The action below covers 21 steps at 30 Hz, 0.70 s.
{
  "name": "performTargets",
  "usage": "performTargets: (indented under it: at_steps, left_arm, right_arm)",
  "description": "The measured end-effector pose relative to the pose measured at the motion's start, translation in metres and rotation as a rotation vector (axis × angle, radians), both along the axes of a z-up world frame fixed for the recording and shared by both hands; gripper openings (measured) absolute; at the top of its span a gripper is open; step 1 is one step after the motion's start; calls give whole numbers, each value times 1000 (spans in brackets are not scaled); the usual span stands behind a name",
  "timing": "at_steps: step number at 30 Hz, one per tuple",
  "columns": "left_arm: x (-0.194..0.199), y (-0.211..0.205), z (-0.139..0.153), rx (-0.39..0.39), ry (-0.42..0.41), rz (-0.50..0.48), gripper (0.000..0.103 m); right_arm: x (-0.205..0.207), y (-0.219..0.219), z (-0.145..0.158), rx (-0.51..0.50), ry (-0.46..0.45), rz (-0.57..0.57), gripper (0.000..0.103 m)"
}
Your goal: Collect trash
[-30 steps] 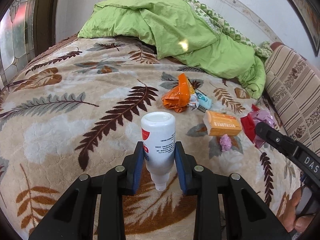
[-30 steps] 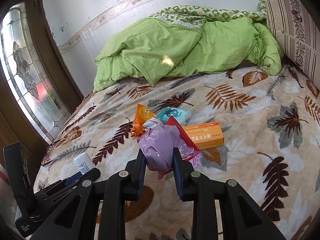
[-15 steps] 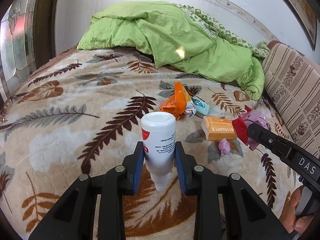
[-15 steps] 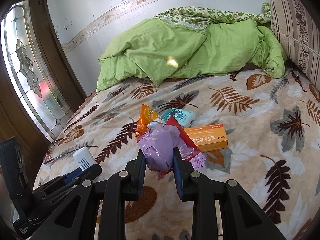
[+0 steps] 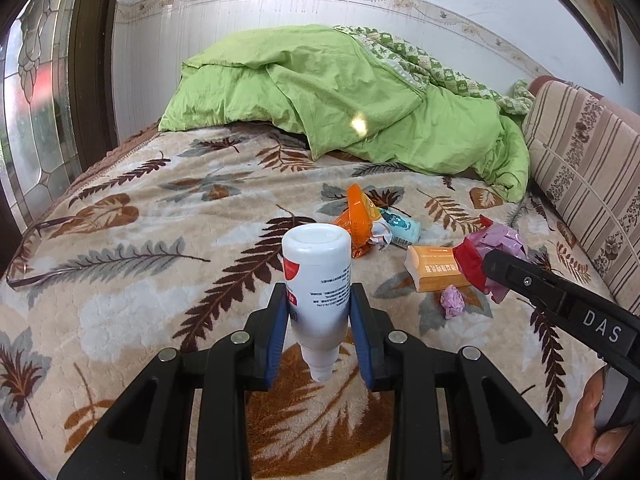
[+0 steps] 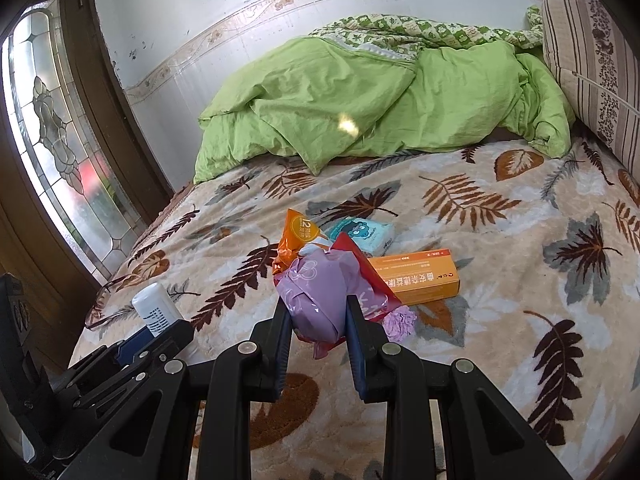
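Left hand-held gripper point(image 5: 319, 322) clamps a white bottle point(image 5: 318, 280) above the leaf-patterned blanket point(image 5: 132, 280)

- We are counting one white bottle point(image 5: 318, 280)
- one orange box point(image 6: 416, 278)
- one orange packet point(image 6: 296, 236)
- one tissue pack point(image 6: 362, 234)
- one purple-and-red wrapper point(image 6: 320, 292)
- one small purple wad point(image 5: 453, 301)
- two grippers

My left wrist camera looks forward and down along its gripper point(image 5: 319, 308) over the bed point(image 5: 132, 280), facing the green quilt point(image 5: 320, 92) by the far wall, the striped cushion point(image 5: 580, 160) at its right edge. My right wrist camera sits beside it, angled likewise along its gripper point(image 6: 318, 320), window point(image 6: 60, 140) at left. Both views share the quilt, the orange box point(image 5: 432, 276) point(image 6: 416, 280) and each other's gripper.
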<state>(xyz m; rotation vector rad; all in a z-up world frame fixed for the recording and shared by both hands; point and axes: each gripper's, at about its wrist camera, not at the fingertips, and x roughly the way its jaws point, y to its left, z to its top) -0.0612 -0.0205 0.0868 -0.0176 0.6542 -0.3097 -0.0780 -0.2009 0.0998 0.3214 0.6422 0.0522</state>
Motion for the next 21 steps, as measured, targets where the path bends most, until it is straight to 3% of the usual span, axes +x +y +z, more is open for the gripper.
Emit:
performTargets:
  at_steps: [21]
  left_arm:
    - [-11, 2, 7, 19, -53, 4, 29]
  right_arm:
    - [-32, 2, 7, 6, -24, -45, 27]
